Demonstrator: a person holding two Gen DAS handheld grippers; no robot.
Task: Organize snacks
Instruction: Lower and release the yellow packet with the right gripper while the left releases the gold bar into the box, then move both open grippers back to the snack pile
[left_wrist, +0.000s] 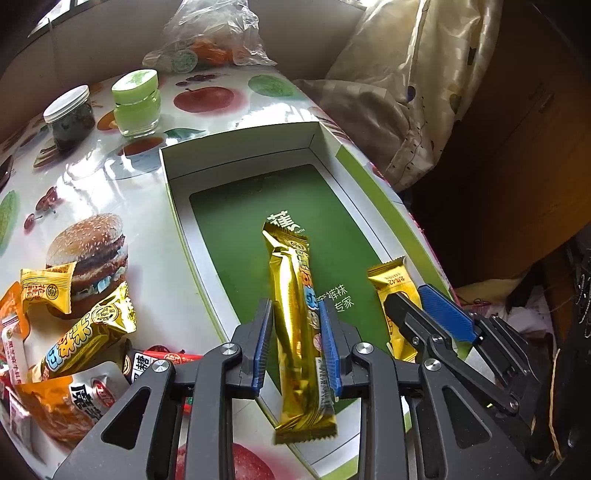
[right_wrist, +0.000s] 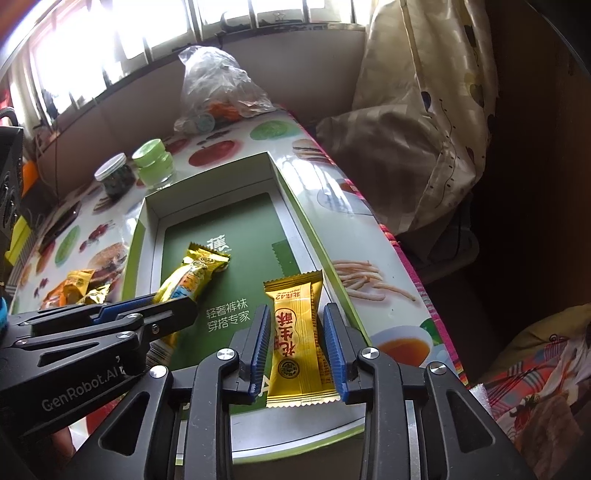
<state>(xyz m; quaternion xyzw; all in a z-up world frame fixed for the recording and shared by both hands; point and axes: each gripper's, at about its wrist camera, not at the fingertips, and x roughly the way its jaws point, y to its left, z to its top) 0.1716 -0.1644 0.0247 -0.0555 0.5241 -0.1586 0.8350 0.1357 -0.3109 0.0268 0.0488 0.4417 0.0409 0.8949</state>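
A shallow box (left_wrist: 177, 206) with a green floor lies on the table; it also shows in the right wrist view (right_wrist: 155, 221). My left gripper (left_wrist: 297, 343) holds a long gold snack bar (left_wrist: 295, 310) over the box; its jaws are closed on the bar. The bar shows in the right wrist view (right_wrist: 192, 273), with the left gripper (right_wrist: 162, 314) on it. My right gripper (right_wrist: 297, 343) stands around a yellow peanut candy packet (right_wrist: 295, 332) over the box's near right part; the pads sit at the packet's sides. It shows in the left wrist view (left_wrist: 391, 314) too.
A pile of loose snack packets (left_wrist: 74, 332) lies on the table left of the box. Two jars, a dark one (left_wrist: 70, 114) and a green one (left_wrist: 136, 103), stand at the back left. A plastic bag (left_wrist: 210, 40) sits at the far end. A curtain (left_wrist: 424, 92) hangs right.
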